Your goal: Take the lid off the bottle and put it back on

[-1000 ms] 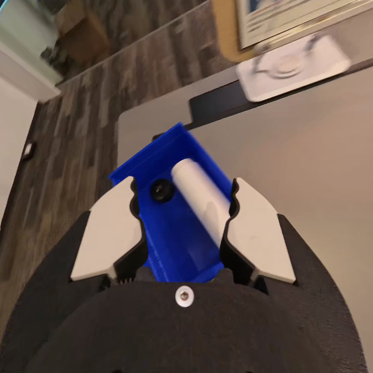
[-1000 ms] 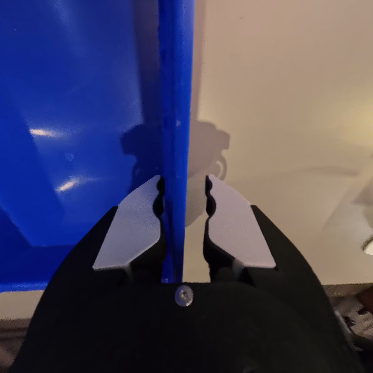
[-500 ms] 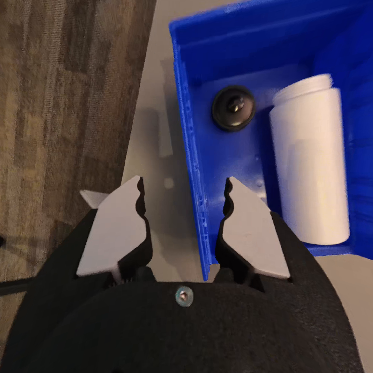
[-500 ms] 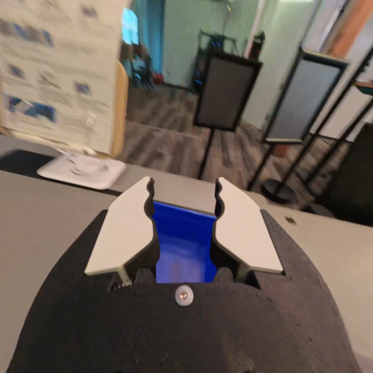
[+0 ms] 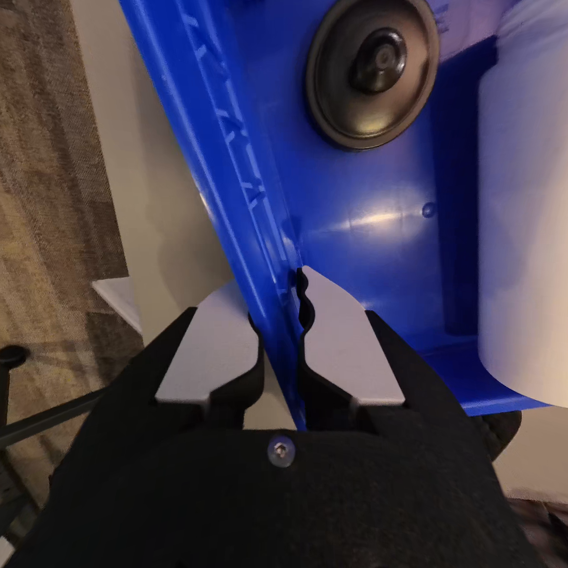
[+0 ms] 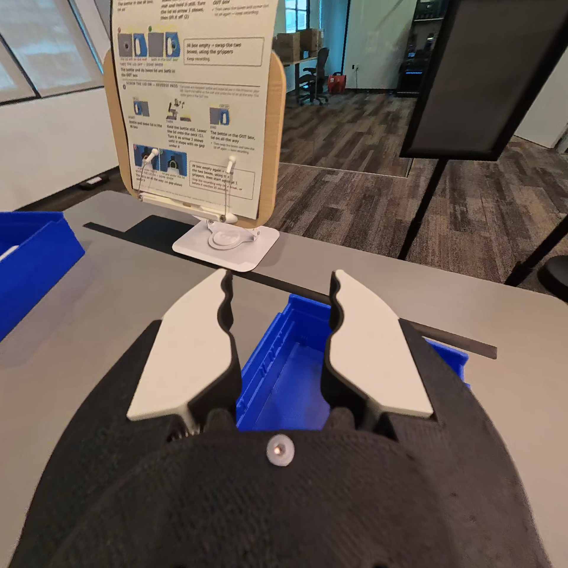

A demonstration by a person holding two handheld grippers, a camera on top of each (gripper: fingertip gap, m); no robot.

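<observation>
Evidently the left gripper (image 5: 278,310) pinched the bin (image 5: 221,129) wall; beside it inside, the lid (image 5: 372,73) and bottle (image 5: 522,230) looked light, rigid, slick, best gripped around the girth; the right gripper (image 6: 280,287) stood spread.

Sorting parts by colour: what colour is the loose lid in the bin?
Black; the lid shows best in the left wrist view, inside the blue bin.

White bottle (image 5: 522,246) cut off by the right picture edge, neck blurred, so can't tell its full shape. Left tongs (image 5: 276,307): outer fingertip hidden behind the blue bin wall (image 5: 233,184). Right view: second blue bin (image 6: 276,384) mostly hidden behind the right tongs (image 6: 281,295), contents not visible. Bin at the bench's left edge (image 6: 33,261) cropped.
</observation>
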